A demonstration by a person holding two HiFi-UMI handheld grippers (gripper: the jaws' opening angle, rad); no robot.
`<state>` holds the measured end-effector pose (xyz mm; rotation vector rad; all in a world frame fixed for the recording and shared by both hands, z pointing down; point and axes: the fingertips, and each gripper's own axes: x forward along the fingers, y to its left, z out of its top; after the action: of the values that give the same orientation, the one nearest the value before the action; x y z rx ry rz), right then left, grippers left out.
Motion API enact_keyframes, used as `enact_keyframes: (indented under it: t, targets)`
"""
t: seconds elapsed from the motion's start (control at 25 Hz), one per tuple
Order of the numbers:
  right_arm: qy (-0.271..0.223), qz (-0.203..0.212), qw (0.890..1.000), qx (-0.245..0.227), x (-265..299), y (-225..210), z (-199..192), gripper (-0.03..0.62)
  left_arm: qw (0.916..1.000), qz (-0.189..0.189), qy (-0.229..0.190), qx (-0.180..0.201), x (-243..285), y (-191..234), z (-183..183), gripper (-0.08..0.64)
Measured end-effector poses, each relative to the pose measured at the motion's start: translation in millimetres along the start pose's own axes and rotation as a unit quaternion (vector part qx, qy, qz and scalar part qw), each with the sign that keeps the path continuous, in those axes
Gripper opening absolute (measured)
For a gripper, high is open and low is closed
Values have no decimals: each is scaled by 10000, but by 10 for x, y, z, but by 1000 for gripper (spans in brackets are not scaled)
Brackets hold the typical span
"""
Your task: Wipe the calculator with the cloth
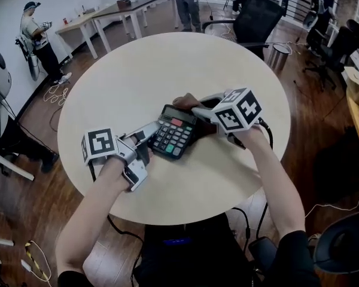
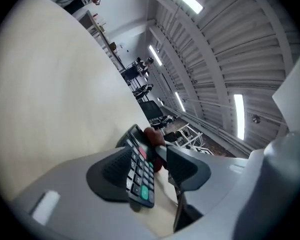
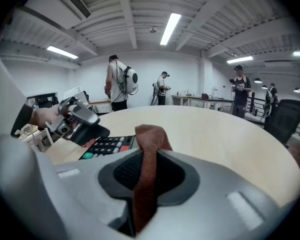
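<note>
A black calculator [image 1: 175, 133] with a red and a green key lies near the middle of the round pale table [image 1: 131, 76]. My left gripper [image 1: 151, 135] is at its left edge. In the left gripper view the calculator's [image 2: 140, 176] end stands between the jaws of that gripper [image 2: 148, 167]; it lies against the left pad, with a gap to the right pad [image 2: 184, 166]. My right gripper [image 1: 198, 109] hovers over the calculator's far right corner, shut on a reddish-brown cloth [image 1: 186, 101]. The cloth [image 3: 147, 149] is pinched between the pads and sticks out past them.
Black office chairs [image 1: 257, 17] and a metal bin [image 1: 279, 55] stand behind the table at the right. Long desks [image 1: 125, 8] and a standing person [image 1: 39, 40] are at the back left. Cables lie on the wooden floor [image 1: 57, 91].
</note>
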<state>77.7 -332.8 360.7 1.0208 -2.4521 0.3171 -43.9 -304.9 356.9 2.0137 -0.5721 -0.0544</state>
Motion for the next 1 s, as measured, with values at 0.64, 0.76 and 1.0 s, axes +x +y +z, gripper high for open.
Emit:
enact_keyframes:
  t: [0.64, 0.76, 1.0]
  targets:
    - [-1261, -255, 9917, 87, -29, 15, 392, 67, 9870, 434, 76, 1549, -387, 276, 452, 175]
    - [-1053, 195, 9942, 135, 225, 67, 339, 67, 9874, 390, 294, 1506, -200, 233, 283, 174]
    - [-818, 1019, 9913, 185, -67, 484, 48, 67, 9878, 359, 266, 1490, -126, 179, 259, 160]
